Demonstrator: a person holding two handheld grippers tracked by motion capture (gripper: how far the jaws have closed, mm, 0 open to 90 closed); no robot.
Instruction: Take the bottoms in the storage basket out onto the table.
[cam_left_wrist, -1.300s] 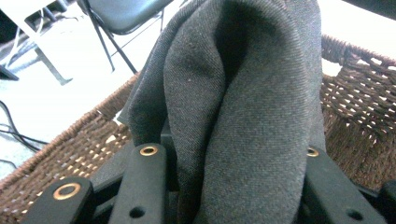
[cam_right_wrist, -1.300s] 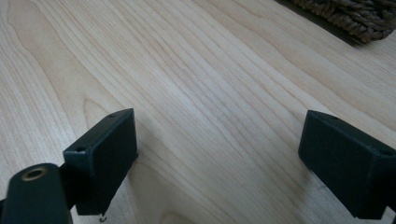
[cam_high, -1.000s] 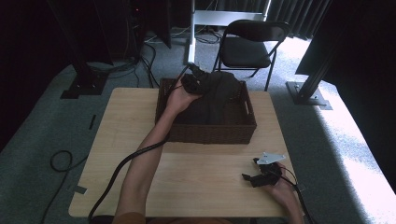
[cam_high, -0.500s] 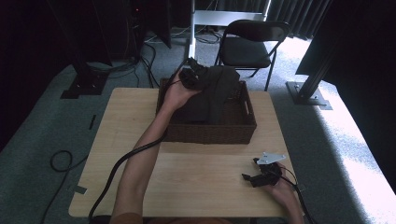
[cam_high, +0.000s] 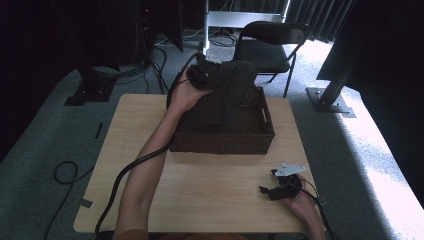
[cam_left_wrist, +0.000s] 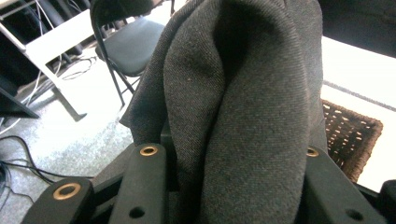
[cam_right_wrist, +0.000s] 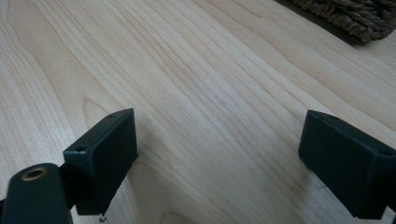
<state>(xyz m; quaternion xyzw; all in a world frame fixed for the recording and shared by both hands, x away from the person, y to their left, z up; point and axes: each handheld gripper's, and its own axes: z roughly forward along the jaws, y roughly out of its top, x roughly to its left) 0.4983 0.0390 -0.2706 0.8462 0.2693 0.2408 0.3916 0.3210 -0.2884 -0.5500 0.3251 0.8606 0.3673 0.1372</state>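
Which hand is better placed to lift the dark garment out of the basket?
Left: the left gripper is shut on the dark garment above the basket. The right gripper rests open on the table.

A pale wooden bench (cam_high: 210, 185) with rounded corners sits mid-frame in the high view, on a grey carpeted floor (cam_high: 45, 200). A dark woven basket (cam_high: 225, 140) stands on its far half. The right claw (cam_high: 270, 192) rests on the bench at lower right, jaws apart.
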